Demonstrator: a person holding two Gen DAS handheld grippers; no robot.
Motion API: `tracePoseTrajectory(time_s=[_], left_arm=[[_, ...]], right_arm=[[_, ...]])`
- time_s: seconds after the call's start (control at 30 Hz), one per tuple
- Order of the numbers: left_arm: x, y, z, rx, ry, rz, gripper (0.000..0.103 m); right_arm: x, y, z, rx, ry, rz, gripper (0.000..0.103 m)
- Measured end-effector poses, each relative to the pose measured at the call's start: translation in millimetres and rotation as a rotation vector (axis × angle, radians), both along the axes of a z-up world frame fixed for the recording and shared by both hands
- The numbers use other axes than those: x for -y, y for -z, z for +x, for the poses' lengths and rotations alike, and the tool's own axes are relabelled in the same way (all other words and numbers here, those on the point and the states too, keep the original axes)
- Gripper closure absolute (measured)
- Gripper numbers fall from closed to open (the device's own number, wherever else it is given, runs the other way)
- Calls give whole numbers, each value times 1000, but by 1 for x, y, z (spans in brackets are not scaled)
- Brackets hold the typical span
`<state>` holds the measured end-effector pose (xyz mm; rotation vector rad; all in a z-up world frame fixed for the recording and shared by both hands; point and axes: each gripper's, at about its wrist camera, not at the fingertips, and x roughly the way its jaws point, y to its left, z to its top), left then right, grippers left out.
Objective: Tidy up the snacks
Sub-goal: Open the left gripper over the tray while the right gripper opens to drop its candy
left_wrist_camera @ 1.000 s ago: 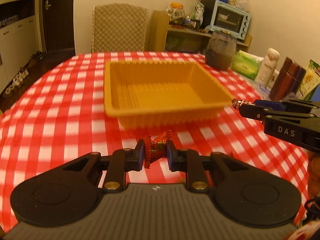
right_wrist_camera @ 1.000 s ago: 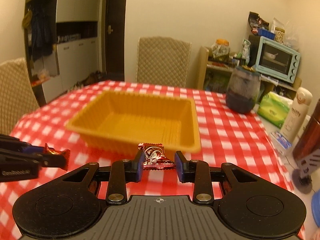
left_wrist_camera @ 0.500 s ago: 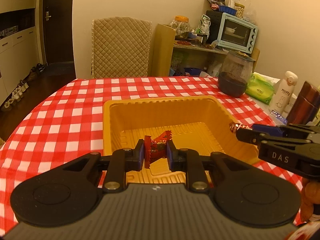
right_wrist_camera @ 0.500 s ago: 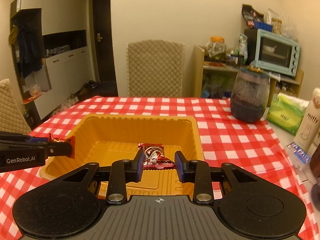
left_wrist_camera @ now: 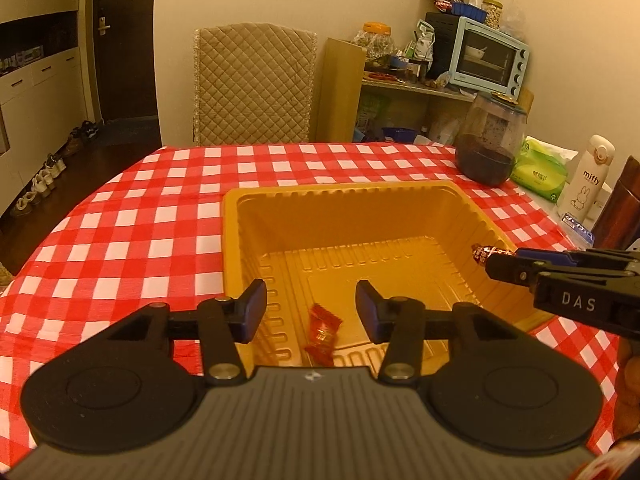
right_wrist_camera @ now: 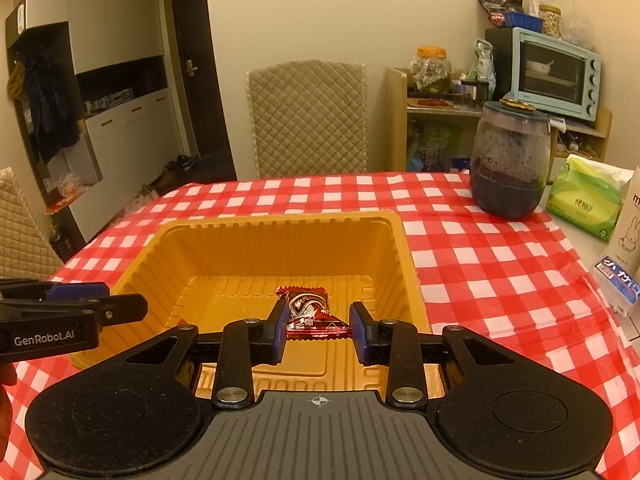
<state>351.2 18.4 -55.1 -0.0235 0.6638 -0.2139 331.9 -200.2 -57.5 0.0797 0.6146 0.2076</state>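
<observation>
An orange plastic tray (left_wrist_camera: 340,190) sits on the red-checked tablecloth. My left gripper (left_wrist_camera: 311,299) hangs over the tray's near end, its jaws opening with nothing pressed between the pads. Below that gap, a small red wrapped candy (left_wrist_camera: 322,334) rests loose on the tray floor. My right gripper (right_wrist_camera: 319,314) is shut on a red snack packet (right_wrist_camera: 308,304) above the tray (right_wrist_camera: 280,218). In the left wrist view the right gripper (left_wrist_camera: 496,266) reaches in over the tray's right rim, the packet's end (left_wrist_camera: 482,254) poking out. The left gripper (right_wrist_camera: 124,300) shows at the left edge.
A dark glass jar (left_wrist_camera: 488,144), a green tissue pack (left_wrist_camera: 540,172), a white bottle (left_wrist_camera: 588,176) and a brown flask (left_wrist_camera: 616,208) stand along the table's right side. A quilted chair (left_wrist_camera: 252,84) stands behind the table, and a shelf with a toaster oven (left_wrist_camera: 492,56) beyond.
Both grippers moved forward from the tablecloth to over the tray. The left gripper's jaws spread apart and its red candy dropped onto the tray floor. The right gripper kept its packet.
</observation>
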Motion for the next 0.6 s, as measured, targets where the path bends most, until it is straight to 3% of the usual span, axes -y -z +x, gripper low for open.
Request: tracePoseTrajectory(time_s=[0.13,0.2,0.23,0.6], left_arm=[[-4,-4,-3,8,-4,-8,58],[-5,-5,-6,12,-4,-9,57],[-5,-5,-7,13,-4,-8,57],[-6,-14,-42,27,-5,-16,52]], right_arm=[[0,1,1,14,-16,39,69],[0,2,2,10,-21,52,43],[2,2,0,18,-13,57,40],[22,-17,-29,65,68,74,39]])
